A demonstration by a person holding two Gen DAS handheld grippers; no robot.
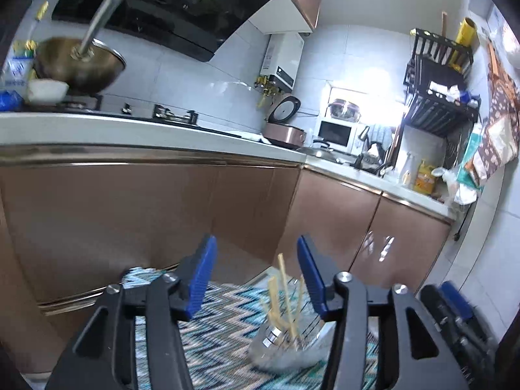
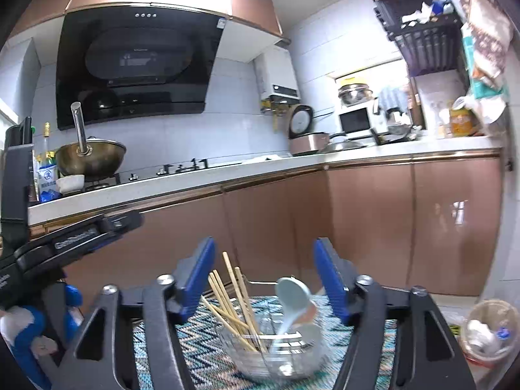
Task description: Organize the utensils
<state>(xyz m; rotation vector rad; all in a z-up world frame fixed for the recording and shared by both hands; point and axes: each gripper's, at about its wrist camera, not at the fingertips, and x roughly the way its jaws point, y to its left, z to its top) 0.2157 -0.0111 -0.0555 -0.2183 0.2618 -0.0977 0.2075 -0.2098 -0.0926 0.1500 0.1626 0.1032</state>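
Note:
A clear glass bowl (image 2: 276, 354) sits on a zigzag-patterned cloth (image 2: 195, 341). It holds several wooden chopsticks (image 2: 234, 295) and a pale blue spoon (image 2: 292, 295), all leaning upward. My right gripper (image 2: 265, 273) is open and empty, raised above and just behind the bowl. In the left wrist view the same bowl (image 1: 286, 347) with chopsticks (image 1: 284, 289) shows blurred below my left gripper (image 1: 256, 269), which is open and empty. The left gripper's body (image 2: 65, 240) shows at the left of the right wrist view.
Copper-coloured cabinets (image 2: 357, 214) run under a white counter (image 2: 227, 175) straight ahead. On the counter stand a wok with a steel handle (image 2: 87, 156), a white bowl (image 2: 70, 183), a rice cooker (image 2: 305, 136) and a microwave (image 2: 356, 120). A waste bin (image 2: 490, 334) stands at the lower right.

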